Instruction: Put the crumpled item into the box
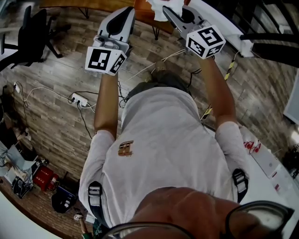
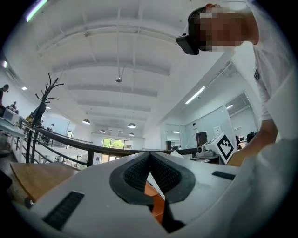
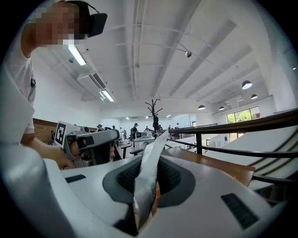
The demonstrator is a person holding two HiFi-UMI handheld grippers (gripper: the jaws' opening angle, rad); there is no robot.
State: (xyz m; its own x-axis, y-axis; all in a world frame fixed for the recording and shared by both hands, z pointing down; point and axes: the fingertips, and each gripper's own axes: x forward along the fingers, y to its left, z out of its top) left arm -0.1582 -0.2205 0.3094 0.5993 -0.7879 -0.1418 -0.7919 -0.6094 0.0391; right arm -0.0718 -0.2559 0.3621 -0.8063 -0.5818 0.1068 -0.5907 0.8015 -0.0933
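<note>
The crumpled item is a piece of white paper [image 1: 161, 8] at the top of the head view, pinched in my right gripper [image 1: 168, 11]. In the right gripper view the paper [image 3: 148, 172] stands up as a long strip between the two dark pads, which are shut on it. My left gripper [image 1: 122, 11] is held up beside the right one. Its pads [image 2: 135, 174] meet at the tip with nothing between them. An orange-brown surface [image 1: 142, 7] shows just past both grippers. I cannot make out a box.
A wooden tabletop [image 3: 219, 167] lies ahead of both grippers, with a dark railing [image 3: 233, 132] behind it. Below me are a wood floor with cables and a power strip [image 1: 78, 99], a black chair [image 1: 32, 32] and a white table [image 1: 266, 163] at the right.
</note>
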